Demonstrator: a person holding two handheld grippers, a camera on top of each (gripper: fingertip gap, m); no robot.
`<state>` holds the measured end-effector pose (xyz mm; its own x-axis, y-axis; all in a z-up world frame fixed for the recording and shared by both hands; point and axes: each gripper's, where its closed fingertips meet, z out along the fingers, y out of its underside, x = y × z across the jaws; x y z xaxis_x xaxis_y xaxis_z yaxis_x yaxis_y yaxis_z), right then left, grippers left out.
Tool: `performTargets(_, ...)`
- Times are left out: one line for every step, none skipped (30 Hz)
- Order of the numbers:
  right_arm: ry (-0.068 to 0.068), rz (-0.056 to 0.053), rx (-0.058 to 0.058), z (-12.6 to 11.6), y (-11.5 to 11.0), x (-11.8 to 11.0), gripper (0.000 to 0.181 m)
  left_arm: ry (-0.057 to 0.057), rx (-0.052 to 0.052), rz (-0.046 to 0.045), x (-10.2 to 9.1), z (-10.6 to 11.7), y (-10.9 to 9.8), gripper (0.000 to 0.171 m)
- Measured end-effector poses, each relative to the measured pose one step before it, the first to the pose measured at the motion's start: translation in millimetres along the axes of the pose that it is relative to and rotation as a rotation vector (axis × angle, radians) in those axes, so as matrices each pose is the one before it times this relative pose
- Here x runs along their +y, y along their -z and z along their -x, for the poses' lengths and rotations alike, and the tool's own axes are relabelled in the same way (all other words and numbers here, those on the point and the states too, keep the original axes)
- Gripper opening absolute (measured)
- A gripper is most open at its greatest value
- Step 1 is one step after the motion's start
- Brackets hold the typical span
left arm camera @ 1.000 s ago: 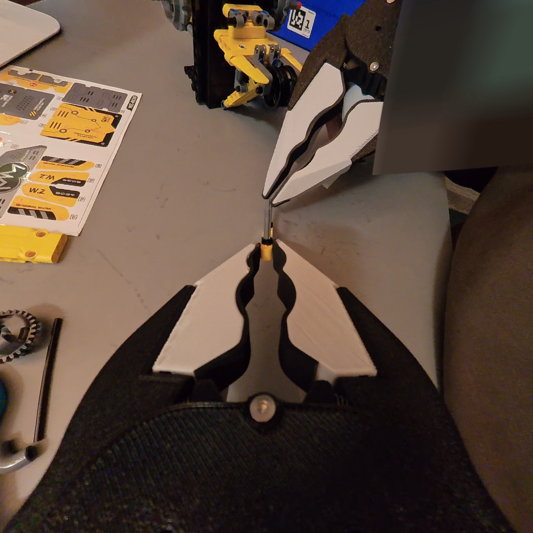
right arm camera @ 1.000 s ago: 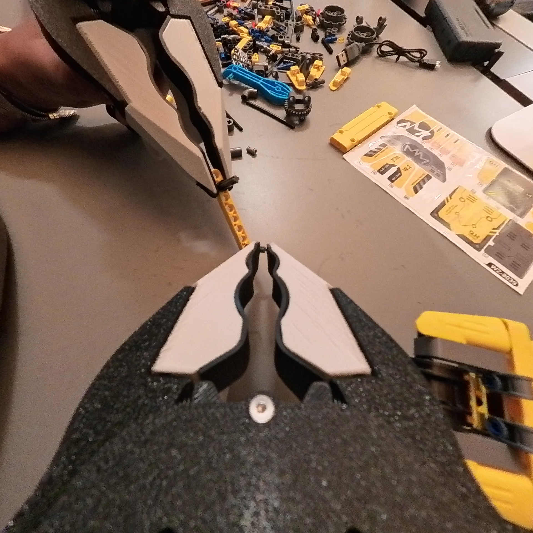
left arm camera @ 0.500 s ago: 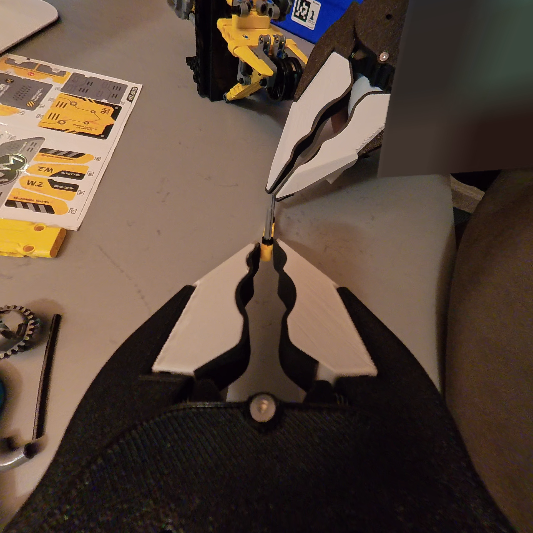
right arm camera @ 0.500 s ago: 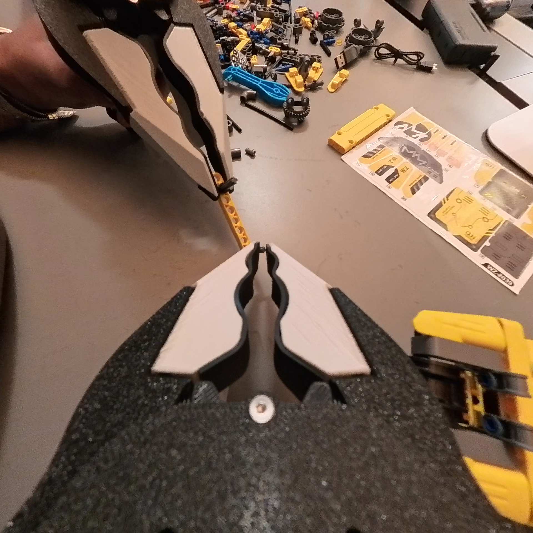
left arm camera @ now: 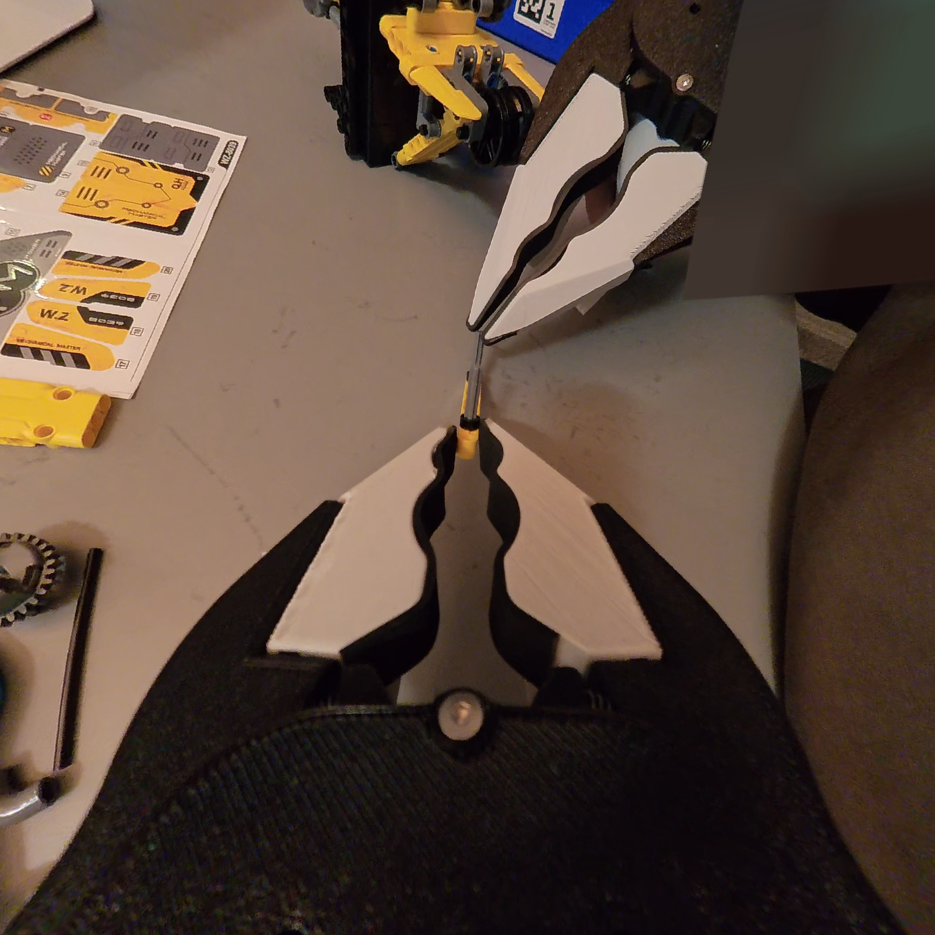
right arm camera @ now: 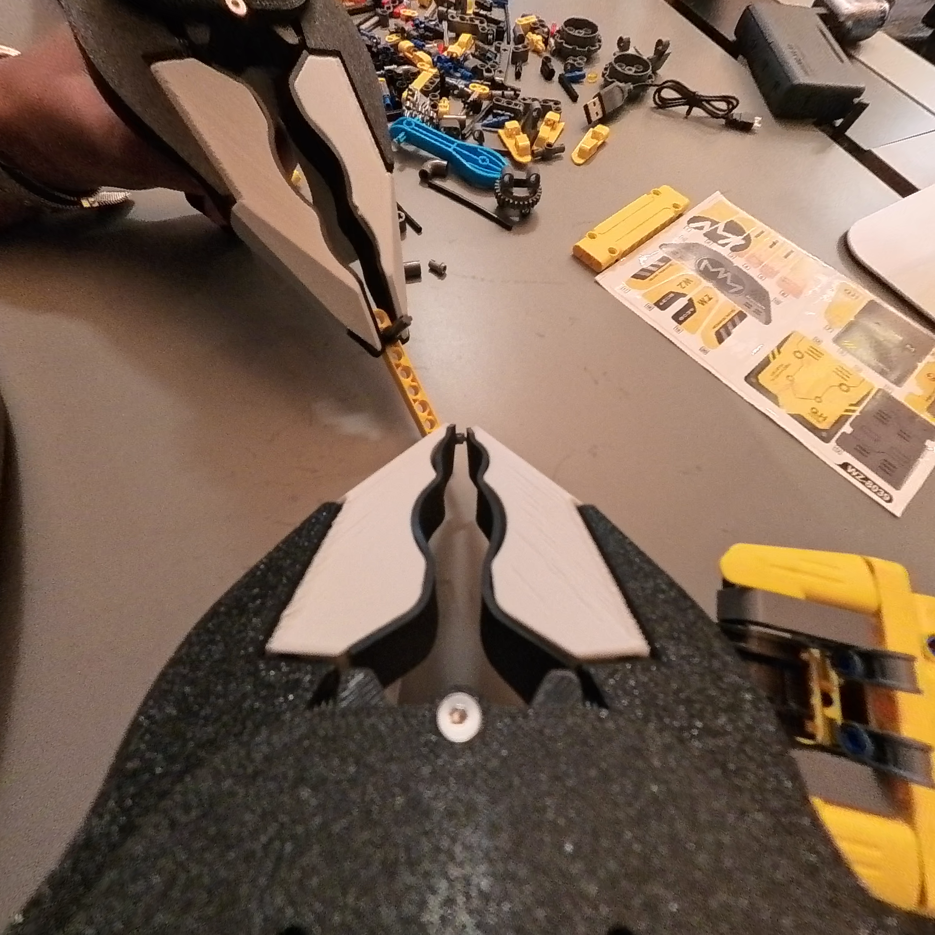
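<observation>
Looking across the grey table [left arm camera: 303,303] now: two hand-held grippers meet tip to tip above a bare stretch close to one edge. The left gripper [left arm camera: 466,440] comes in from one side and the right gripper [right arm camera: 458,442] faces it.

Behind them, a yellow-and-black model [left arm camera: 445,86] stands toward the far edge. A sticker sheet [left arm camera: 101,217] lies flat beside it, with a yellow panel [left arm camera: 45,420] at the sheet's corner. A pile of loose parts [right arm camera: 480,76] is scattered farther along the table.

Between the tips is a yellow beam [right arm camera: 410,389] full of holes, held clear of the surface. The left fingers are pinched narrow on one end of it. The right fingers are almost together at the other end, nipping a small dark piece [right arm camera: 459,438]. Whether that piece sits in the beam, I can't tell.

Both grips are right at the fingertips, so there's little margin. My sense is steady hands and one straight line between the grippers matter most, since any twist could lever the beam out.
</observation>
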<state>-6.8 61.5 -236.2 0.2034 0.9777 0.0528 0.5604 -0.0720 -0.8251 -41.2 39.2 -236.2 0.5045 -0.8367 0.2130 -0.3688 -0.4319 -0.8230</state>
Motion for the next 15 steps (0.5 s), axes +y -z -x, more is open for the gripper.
performTargets(0.0004,-0.0001,0.0005,0.0,0.01,-0.01,0.004,-0.0001,-0.0001,0.00004,-0.03,-0.03,-0.08,0.007)
performTargets(0.0005,-0.0002,0.0005,-0.01,0.0,-0.02,0.004,-0.0004,-0.0003,0.00019,0.03,0.06,0.01,0.007)
performTargets(0.0002,0.0001,0.0002,-0.05,0.06,-0.07,0.004,0.0001,0.0,0.00065,0.09,0.05,-0.12,0.007)
performTargets(0.0004,0.0001,0.0002,-0.05,0.01,0.02,0.004,0.0005,0.0003,0.00107,0.23,0.0,-0.14,0.007)
performTargets(0.0003,-0.0001,0.0004,0.01,0.07,-0.08,0.004,0.0006,0.0004,0.00131,0.27,-0.02,-0.12,0.007)
performTargets(0.0003,-0.0005,0.0004,-0.1,0.05,-0.01,0.004,0.0001,0.0,0.00067,0.18,0.01,-0.01,0.007)
performTargets(0.0002,0.0,0.0001,-0.03,0.0,0.0,0.004,-0.0006,-0.0004,0.00009,-0.02,0.05,-0.07,0.007)
performTargets(-0.0001,0.0,0.0001,-0.01,0.0,0.0,0.004,0.0,0.0001,0.00077,0.15,-0.04,-0.08,0.007)
performTargets(0.0001,-0.0001,0.0001,-0.02,0.0,-0.01,0.004,0.0005,0.0004,0.00117,0.25,-0.01,-0.14,0.007)
performTargets(0.0004,0.0002,0.0001,0.05,0.03,0.03,0.004,0.0002,0.0001,0.00088,0.12,0.03,-0.1,0.007)
performTargets(0.0002,0.0,0.0003,-0.05,0.0,0.01,0.004,0.0,0.0,0.00099,0.18,-0.03,-0.06,0.007)
performTargets(0.0002,-0.0002,0.0003,0.03,0.07,-0.1,0.004,0.0,0.0,0.00127,0.26,0.07,-0.13,0.007)
performTargets(0.0002,0.0,0.0,-0.02,0.0,0.0,0.004,0.0006,0.0002,0.00174,0.33,0.01,-0.1,0.007)
performTargets(0.0,0.0003,0.0,0.01,0.02,0.04,0.004,0.0006,0.0005,0.00191,0.27,0.0,-0.19,0.007)
performTargets(0.0002,0.0,0.0003,-0.05,0.0,0.0,0.004,0.0002,0.0001,0.00139,0.36,0.07,-0.17,0.007)
